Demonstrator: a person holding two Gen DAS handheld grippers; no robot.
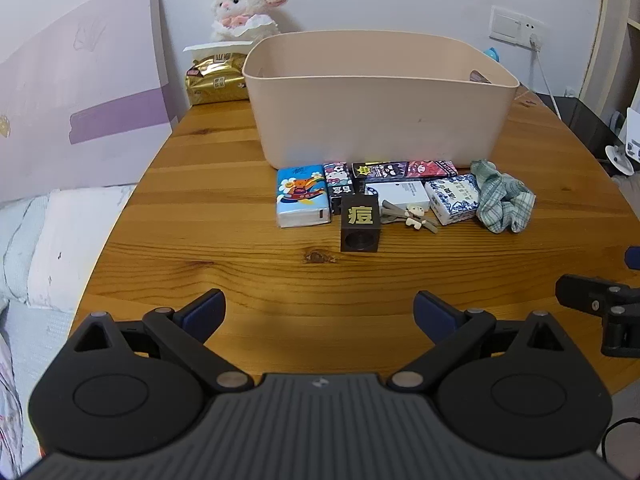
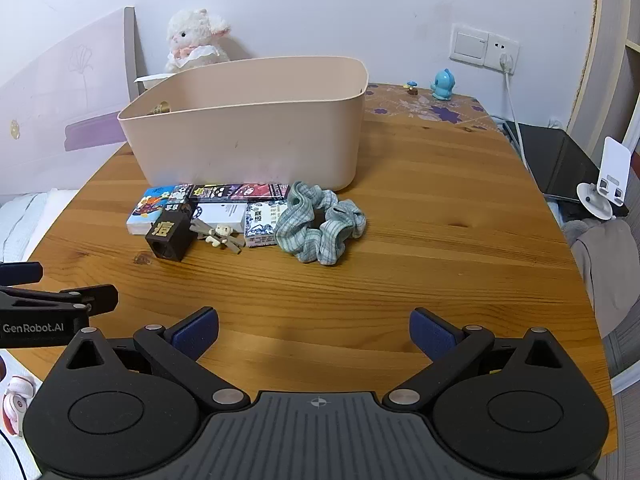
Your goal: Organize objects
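A beige plastic bin [image 1: 380,116] [image 2: 248,132] stands at the back of the round wooden table [image 1: 240,184]. In front of it lie a blue cartoon tissue pack [image 1: 302,196] [image 2: 150,210], a black box with a gold character [image 1: 360,222] [image 2: 170,234], a white box [image 1: 402,194], a small toy figure [image 1: 414,216] [image 2: 220,236], a blue-and-white tissue pack [image 1: 454,198] [image 2: 262,222] and a green checked scrunchie [image 1: 502,196] [image 2: 320,226]. My left gripper [image 1: 320,314] and right gripper [image 2: 314,330] are both open and empty, above the near table.
A plush lamb [image 1: 246,6] and a gold packet [image 1: 216,78] sit behind the bin. A purple board [image 1: 80,100] leans at the left. A blue figurine [image 2: 442,84], a black tablet [image 2: 568,164] and a white phone stand [image 2: 604,184] are at the right.
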